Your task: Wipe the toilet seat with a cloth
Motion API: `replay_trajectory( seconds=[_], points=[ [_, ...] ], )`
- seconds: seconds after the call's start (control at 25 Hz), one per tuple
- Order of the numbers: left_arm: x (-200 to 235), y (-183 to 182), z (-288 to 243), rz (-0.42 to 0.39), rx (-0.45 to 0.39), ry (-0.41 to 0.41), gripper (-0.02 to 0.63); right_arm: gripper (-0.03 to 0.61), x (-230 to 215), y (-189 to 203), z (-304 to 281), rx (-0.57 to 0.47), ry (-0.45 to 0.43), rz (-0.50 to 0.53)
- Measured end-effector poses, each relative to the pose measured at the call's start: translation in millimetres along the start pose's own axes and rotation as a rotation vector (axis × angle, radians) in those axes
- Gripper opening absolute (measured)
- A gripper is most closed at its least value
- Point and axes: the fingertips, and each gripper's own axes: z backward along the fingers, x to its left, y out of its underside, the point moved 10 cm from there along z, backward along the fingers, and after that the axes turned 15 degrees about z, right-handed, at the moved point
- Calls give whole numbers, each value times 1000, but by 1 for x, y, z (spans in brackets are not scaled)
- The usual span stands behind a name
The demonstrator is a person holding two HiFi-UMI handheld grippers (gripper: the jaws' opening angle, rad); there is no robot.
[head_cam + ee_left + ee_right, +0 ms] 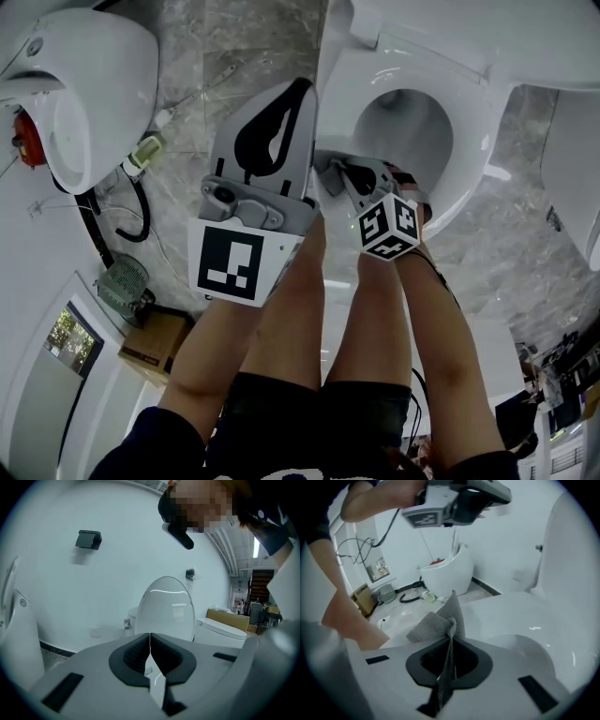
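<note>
The right gripper point(451, 641) is pinching its jaws tight on a grey cloth point(436, 623); the cloth is bunching up in a peak above the jaws and trailing down below them. The gripper is reaching over the near rim of the white toilet seat point(513, 616); from above, the cloth seems to be lying against that rim, though the gripper is hiding the contact itself. The raised lid point(574, 550) is standing upright behind the bowl.

The left gripper point(150, 641) is holding its jaws pressed together with nothing between them; it is hanging in the air just beside the right one, clear of the toilet, and facing the lid and the white wall point(70, 597) behind it.

A person's bare forearms are running down to both grippers. A second white fixture point(89, 89) is sitting well apart to the left on the marble floor point(234, 47); a cardboard box point(155, 342) is lying near it.
</note>
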Motion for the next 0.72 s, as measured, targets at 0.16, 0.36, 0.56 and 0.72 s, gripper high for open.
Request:
replay_trajectory(
  seconds=[0.16,0.36,0.56,0.72],
  points=[
    [-3,1,3,-5,3,-1,21,21,-17,-18,-3,-16,50,2],
    [-7,1,1,-14,-9,2,21,21,49,-21,9,-13,-155,176],
    [-9,-4,6,-46,-8,7,21,21,122,11,40,48,-328,245],
    [-9,-1,12,-54,1,-6,21,21,118,19,42,59,-298,177]
  ],
)
